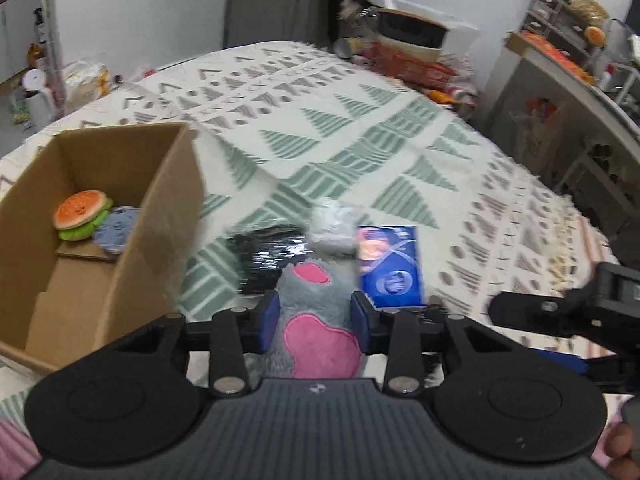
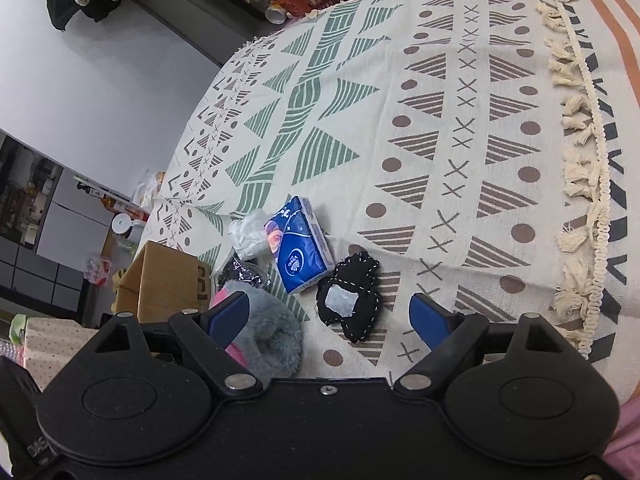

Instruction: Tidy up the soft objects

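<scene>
Open brown cardboard box (image 1: 120, 216) sits left, burger plush inside. My left gripper (image 1: 314, 316) clamps the grey-and-pink fluffy paw plush (image 1: 316, 320) above the bed; next I carry it boxward. Right gripper (image 2: 328, 316) gapes empty over black felt patch (image 2: 350, 296).

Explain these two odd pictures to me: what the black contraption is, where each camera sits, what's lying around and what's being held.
No robot here: a person holds a two-finger gripper in each hand, each with a fisheye camera looking along its fingers. The left view shows the left gripper closed on a grey plush paw with pink pads. The right view shows the right gripper open, empty, above a black felt toy. On the patterned blanket lie a blue tissue pack and a cardboard box holding a plush burger.
</scene>
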A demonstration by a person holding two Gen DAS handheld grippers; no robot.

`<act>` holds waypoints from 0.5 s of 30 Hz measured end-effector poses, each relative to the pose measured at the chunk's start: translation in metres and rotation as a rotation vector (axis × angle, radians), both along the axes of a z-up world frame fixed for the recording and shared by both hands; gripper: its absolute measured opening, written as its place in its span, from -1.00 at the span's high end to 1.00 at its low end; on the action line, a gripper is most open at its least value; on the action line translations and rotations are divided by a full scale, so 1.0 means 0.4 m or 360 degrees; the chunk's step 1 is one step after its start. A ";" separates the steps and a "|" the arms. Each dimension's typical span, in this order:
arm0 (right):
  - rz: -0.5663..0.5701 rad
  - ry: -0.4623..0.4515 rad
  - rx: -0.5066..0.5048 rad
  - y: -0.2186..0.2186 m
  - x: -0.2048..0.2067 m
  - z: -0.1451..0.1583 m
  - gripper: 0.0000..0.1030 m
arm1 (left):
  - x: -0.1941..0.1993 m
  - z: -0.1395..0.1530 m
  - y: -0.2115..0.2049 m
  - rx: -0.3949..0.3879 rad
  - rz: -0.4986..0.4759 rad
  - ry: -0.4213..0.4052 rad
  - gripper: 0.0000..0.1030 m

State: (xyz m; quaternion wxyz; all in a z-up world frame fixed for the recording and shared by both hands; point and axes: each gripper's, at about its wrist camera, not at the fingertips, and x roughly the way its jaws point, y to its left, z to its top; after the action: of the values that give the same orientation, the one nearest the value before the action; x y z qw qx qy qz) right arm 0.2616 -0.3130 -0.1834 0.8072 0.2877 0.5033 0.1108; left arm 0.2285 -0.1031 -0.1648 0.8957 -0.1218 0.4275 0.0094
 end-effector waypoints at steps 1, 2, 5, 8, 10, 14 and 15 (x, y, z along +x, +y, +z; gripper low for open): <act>-0.0003 0.0004 0.0003 0.000 0.001 -0.002 -0.67 | -0.001 0.000 -0.005 -0.0023 -0.0016 0.0002 0.28; -0.0005 0.0008 0.0005 -0.002 0.001 -0.003 -0.67 | -0.004 0.001 -0.008 -0.0044 -0.0028 -0.0001 0.28; -0.0004 0.0010 0.0020 -0.004 0.000 -0.004 -0.67 | -0.009 0.003 -0.009 -0.0111 -0.0034 -0.0010 0.28; -0.0001 0.0004 0.0036 -0.005 -0.001 -0.001 -0.67 | -0.011 0.007 -0.002 -0.0224 -0.0027 -0.0002 0.28; 0.0000 0.0003 0.0054 -0.007 -0.004 0.002 -0.67 | -0.015 0.010 -0.007 -0.0273 -0.0040 0.0001 0.29; 0.0009 0.0006 0.0103 -0.008 -0.006 0.002 -0.67 | -0.028 0.009 -0.023 -0.0440 -0.0104 0.0029 0.30; 0.0015 0.0009 0.0113 -0.007 -0.007 0.001 -0.65 | -0.029 0.007 -0.029 -0.0467 -0.0117 0.0042 0.30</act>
State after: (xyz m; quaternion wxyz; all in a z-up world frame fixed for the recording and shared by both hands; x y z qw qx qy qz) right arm 0.2589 -0.3156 -0.1831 0.7945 0.3140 0.5028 0.1316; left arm 0.2167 -0.1145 -0.1620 0.8623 -0.2354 0.4403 -0.0842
